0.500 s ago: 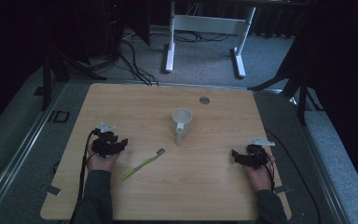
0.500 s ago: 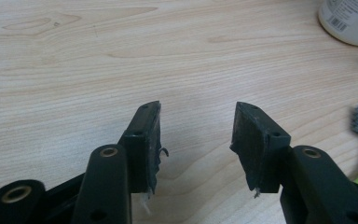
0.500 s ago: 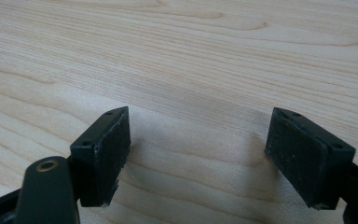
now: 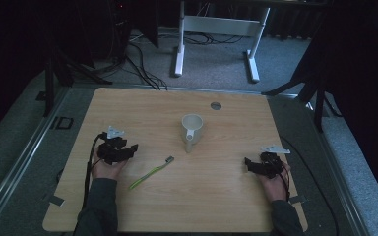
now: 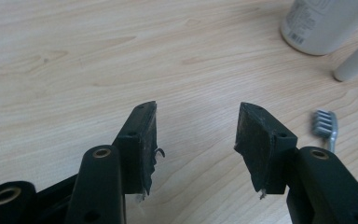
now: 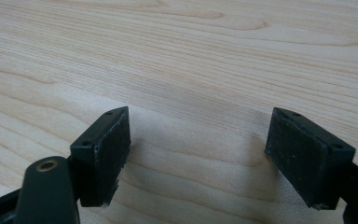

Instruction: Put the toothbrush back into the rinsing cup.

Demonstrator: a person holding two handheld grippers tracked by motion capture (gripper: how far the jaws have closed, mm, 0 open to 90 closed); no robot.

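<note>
At about eight o'clock on the wooden table (image 4: pixel 128 206), the left gripper (image 4: pixel 130 150) rests in a person's hand with its jaws spread wide and nothing between them. Just past its tips, toward four o'clock from it, lies a green toothbrush (image 4: pixel 152 172) with a grey bristle head, flat on the wood and slanting up toward the table's middle; in the left gripper view the bristle head (image 5: pixel 325 123) sits just beside the right-hand jaw, not touching it. Beyond the brush, near the centre, stands a white cup (image 4: pixel 193 127) with its handle pointing toward six o'clock. At four o'clock the right gripper (image 4: pixel 250 163) rests, jaws also released and empty, over bare wood.
</note>
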